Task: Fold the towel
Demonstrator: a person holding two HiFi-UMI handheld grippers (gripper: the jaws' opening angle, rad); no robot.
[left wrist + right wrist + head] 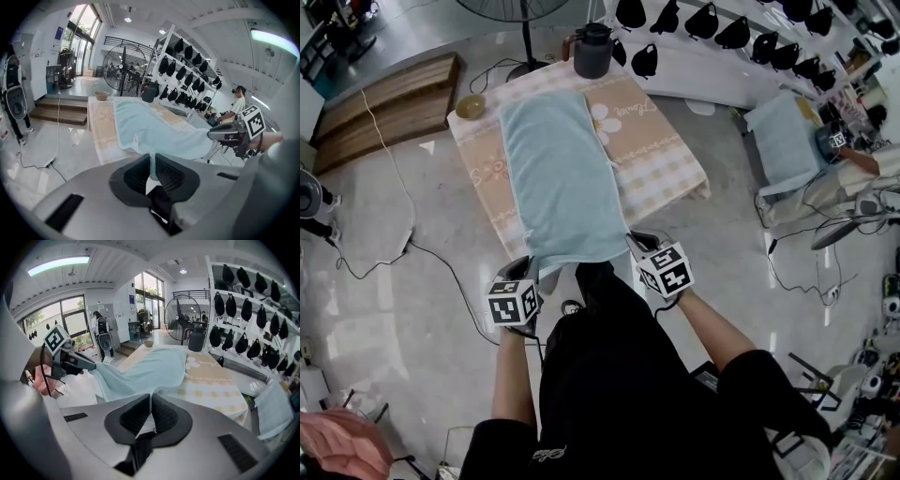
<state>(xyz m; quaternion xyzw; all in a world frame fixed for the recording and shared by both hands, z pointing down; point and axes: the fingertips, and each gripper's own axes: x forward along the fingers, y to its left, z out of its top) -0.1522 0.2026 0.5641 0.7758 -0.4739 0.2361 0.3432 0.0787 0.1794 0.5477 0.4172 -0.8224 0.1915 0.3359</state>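
From the head view, you see the towel (562, 178) lying lengthwise down the middle of the worktop (666, 159). Its far end is flat near the jug (592, 52), and its near end reaches past the near edge to your two grippers. Only this view shows the whole outline: a long pale-blue rectangle, soft and slightly rumpled, on a checked, flower-printed cover. A small round bowl (470, 106) sits at the far left corner.

The left gripper view gives what the head view cannot. Your left gripper (151, 161) has its ribbed black pads pressed on a thin bunched strip of the towel's near left corner. The same view catches your right gripper (225, 133) from the side, at the right, with the cloth sagging between the two.

The right gripper view shows the right gripper's pads almost together, pinching a narrow sliver of the near right corner. The terry cloth drapes from there across to the left gripper at the left, clear of the worktop. A round wire fan (183, 317) stands beyond the far end. Racks (243, 310) of black pouch-shaped things line the right wall.
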